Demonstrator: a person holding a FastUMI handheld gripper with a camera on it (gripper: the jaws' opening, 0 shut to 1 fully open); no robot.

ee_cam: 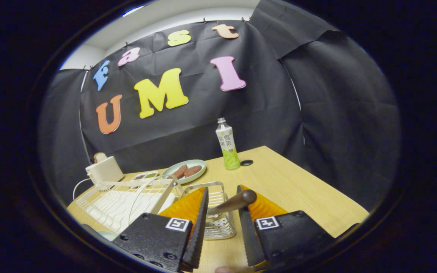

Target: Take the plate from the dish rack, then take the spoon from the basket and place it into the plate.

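Gripper view, looking forward along the tool (222,223). Wooden tabletop (298,189) carries everything listed, largest first. White wire dish rack (123,201) stands at ten o'clock from the fingers, touching the left one in the picture. Small wire basket (214,212) sits just ahead of the fingers, between them and partly behind the left one. Pale green plate (186,170), holding brown pieces of food, lies beyond the rack at eleven o'clock. White appliance (104,169) with a cord stands at the far corner, at ten o'clock. Green-and-white bottle (228,146) stands upright at twelve o'clock, near a round hole in the tabletop. Spoon (233,203) shows by its brown handle, slanting across the gap; its tip rests against the right finger. The fingers stand partly open; whether both press the handle cannot be told.
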